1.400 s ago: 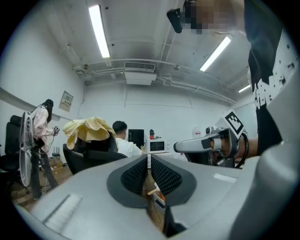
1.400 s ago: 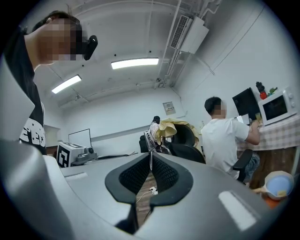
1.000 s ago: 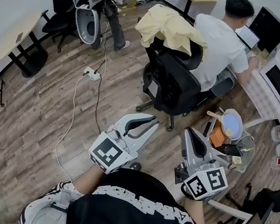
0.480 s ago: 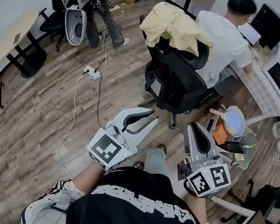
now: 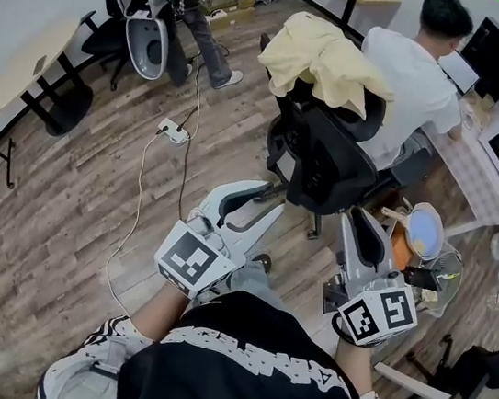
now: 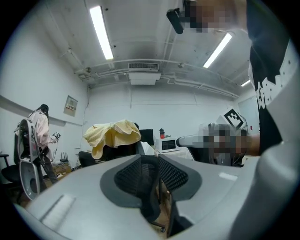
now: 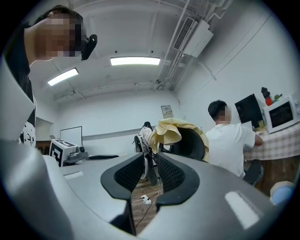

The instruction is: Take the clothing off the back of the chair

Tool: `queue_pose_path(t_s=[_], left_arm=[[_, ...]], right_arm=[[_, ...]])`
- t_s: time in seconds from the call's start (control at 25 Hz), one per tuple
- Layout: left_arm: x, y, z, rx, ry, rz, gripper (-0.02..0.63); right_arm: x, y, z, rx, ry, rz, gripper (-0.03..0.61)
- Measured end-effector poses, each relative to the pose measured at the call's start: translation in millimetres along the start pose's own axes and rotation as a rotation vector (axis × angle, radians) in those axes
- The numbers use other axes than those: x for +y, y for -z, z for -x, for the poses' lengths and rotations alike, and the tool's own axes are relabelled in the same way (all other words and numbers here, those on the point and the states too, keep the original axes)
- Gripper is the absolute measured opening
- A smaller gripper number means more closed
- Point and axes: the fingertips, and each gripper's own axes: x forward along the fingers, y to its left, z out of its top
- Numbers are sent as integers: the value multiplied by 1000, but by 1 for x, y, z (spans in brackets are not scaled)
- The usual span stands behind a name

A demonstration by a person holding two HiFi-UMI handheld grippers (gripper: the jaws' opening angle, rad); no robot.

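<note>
A pale yellow garment [image 5: 322, 54] is draped over the back of a black office chair [image 5: 330, 159], ahead of me on the wooden floor. My left gripper [image 5: 263, 203] and right gripper [image 5: 361, 227] are held level in front of my body, short of the chair and apart from it. Both sets of jaws are opening with nothing between them. In the left gripper view the garment [image 6: 112, 133] hangs beyond the gripper [image 6: 157, 161], to the left. The right gripper view has the garment [image 7: 171, 129] and chair [image 7: 191, 144] beyond that gripper [image 7: 150, 164], to the right.
A seated person in a white shirt [image 5: 406, 87] works at a desk just behind the chair. Another person [image 5: 195, 32] stands at the back left by a grey chair shell [image 5: 150, 40]. A power strip [image 5: 174, 132] and cable lie on the floor. A floor fan [image 5: 421, 231] stands right.
Both grippers have moved forward toward the chair, which now sits closer in the head view. The jaws of both have spread apart from nearly shut.
</note>
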Motion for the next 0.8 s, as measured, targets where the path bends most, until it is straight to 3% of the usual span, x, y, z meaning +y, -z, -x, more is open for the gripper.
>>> queue_pose_path(t_s=[0.44,0.64,0.8], left_arm=[[75,-6,-42,16,-102,-20,180],[98,-3,-65,47,-104,-72,187],[120,-5,-81,31,-118,-60,210]], right_arm=[[-35,-26,-65,-39,27,41,149],[-51,-32,-90,-44,52,50,162],[-65,-33,-109,-38,82,71,177]])
